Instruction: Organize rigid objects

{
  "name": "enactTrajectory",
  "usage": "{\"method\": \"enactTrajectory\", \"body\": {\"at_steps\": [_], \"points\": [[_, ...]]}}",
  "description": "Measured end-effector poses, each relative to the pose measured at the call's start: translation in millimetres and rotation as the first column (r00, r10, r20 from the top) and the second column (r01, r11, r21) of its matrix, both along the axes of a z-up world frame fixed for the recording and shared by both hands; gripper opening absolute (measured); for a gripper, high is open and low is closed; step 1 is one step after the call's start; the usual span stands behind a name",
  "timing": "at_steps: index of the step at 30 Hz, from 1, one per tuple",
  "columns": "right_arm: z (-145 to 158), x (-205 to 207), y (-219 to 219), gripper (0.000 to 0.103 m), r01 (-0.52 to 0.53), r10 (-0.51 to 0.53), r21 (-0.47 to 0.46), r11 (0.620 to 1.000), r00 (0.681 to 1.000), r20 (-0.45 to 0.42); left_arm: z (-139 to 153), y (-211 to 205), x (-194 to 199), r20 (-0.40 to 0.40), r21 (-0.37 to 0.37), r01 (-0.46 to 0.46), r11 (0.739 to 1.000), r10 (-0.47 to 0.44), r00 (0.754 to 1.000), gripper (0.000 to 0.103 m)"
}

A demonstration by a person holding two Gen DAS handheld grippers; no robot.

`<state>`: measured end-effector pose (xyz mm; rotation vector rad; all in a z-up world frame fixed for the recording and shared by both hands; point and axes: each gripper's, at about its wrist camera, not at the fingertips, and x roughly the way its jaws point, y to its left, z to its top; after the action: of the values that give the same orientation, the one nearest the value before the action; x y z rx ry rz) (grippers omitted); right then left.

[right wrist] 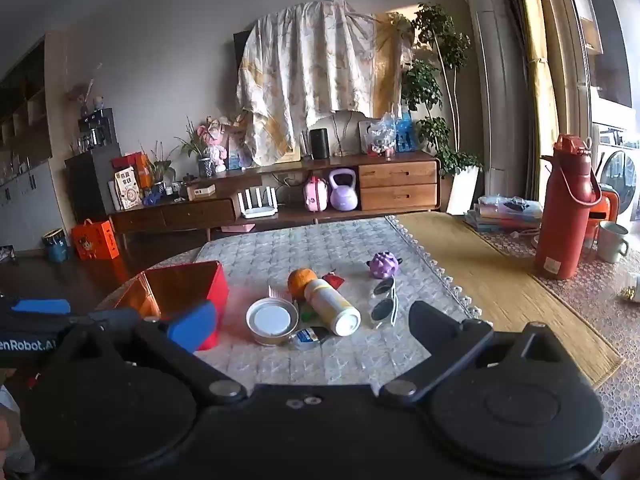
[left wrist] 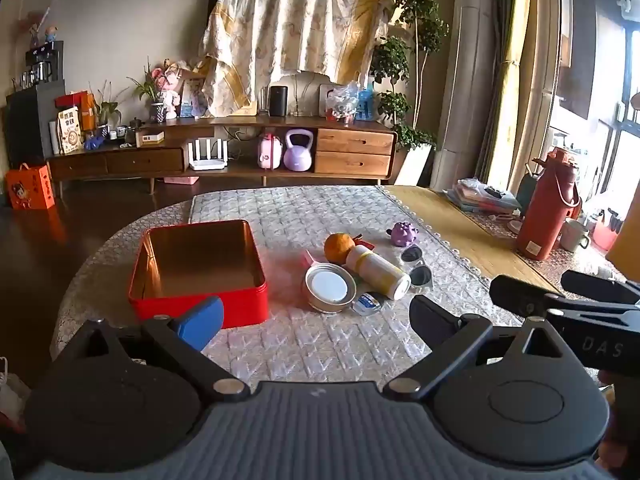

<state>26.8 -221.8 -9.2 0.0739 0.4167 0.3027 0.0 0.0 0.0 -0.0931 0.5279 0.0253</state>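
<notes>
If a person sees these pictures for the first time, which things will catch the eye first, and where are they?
The open red tin box stands out first, empty, on the left of the quilted table cover. To its right lies a small cluster: an orange, a white and yellow bottle on its side, a round tin lid, sunglasses and a purple toy. Further right stands a tall red flask.

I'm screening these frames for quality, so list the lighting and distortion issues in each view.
Left wrist view: strong fisheye bending with dark corners; the window at right is blown out; the red tin casts a reddish glow on the cloth. Right wrist view: same barrel distortion; warm sunlight on the bamboo mat; the left side of the room is dim.
</notes>
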Motion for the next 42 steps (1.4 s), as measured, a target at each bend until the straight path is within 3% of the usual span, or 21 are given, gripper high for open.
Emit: {"method": "enactTrajectory", "body": {"at_steps": [3, 10, 42], "points": [[-2, 2, -4, 0.103, -0.003, 0.003, 0.001, 1.0, 1.0, -0.023, 0, -1, -1, 0.022, 0.028, 0.0, 1.0, 0.0, 1.0, 0.1], [-1, -3, 3, 0.102, -0.042, 0.043, -0.029, 0.999, 0.999, 0.016, 0, -1, -1, -0.007, 0.02, 0.002, 1.0, -0.002, 1.0, 0.1], [-11, 2, 8, 0.102, -0.079, 0.079, -0.006, 0.997, 0.997, -0.016, -6, 3, 4, -0.02, 0.004, -0.012, 1.0, 0.012, 1.0, 0.1]]}}
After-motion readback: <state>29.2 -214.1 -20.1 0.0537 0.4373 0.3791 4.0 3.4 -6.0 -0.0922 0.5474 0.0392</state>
